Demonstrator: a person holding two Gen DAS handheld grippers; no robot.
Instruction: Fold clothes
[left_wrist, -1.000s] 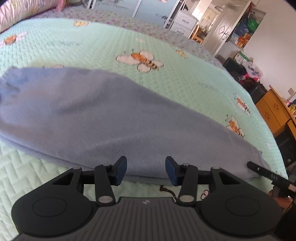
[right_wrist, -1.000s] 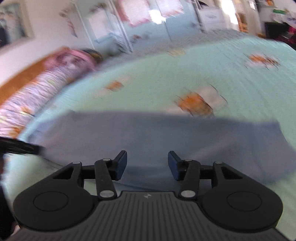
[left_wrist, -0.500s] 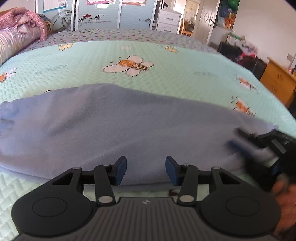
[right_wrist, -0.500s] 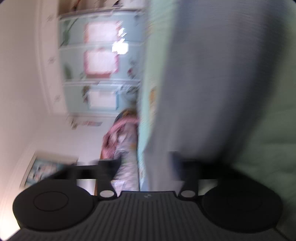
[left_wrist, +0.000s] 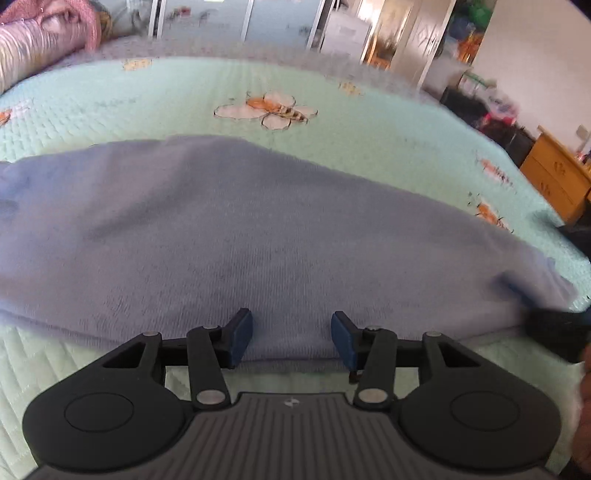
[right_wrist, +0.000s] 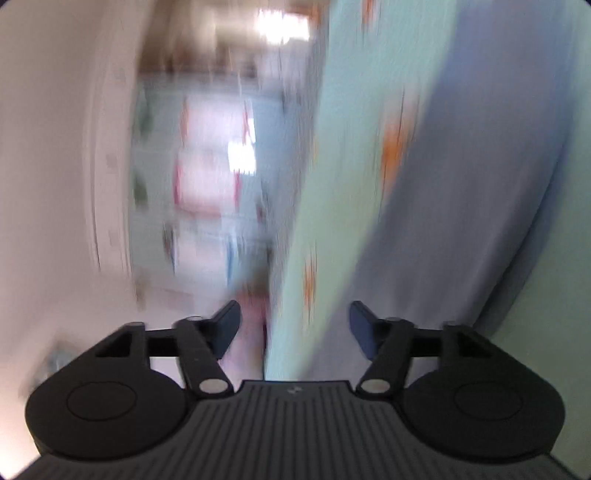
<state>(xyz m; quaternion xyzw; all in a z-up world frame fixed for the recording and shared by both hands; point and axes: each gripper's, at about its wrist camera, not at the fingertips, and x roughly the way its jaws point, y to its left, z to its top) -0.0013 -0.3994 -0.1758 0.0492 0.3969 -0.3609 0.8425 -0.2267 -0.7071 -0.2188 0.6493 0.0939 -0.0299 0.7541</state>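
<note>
A blue-grey garment (left_wrist: 258, 236) lies folded in a long band across the green bee-print bedspread (left_wrist: 184, 103). My left gripper (left_wrist: 291, 338) is open and empty, its fingertips at the garment's near edge. My right gripper (right_wrist: 295, 328) is open and empty, rolled on its side; its view is blurred and shows the garment (right_wrist: 480, 184) at the right. In the left wrist view the right gripper (left_wrist: 524, 299) shows as a dark blur at the garment's right end.
A pink rolled quilt (left_wrist: 40, 40) lies at the bed's far left. Wardrobe doors (left_wrist: 229, 18) stand behind the bed. A wooden cabinet (left_wrist: 554, 173) and dark clutter stand beyond the bed's right edge.
The right gripper has rolled onto its side and swung toward the garment's right end, with heavy blur. The left gripper has moved slightly closer to the garment's near edge.
</note>
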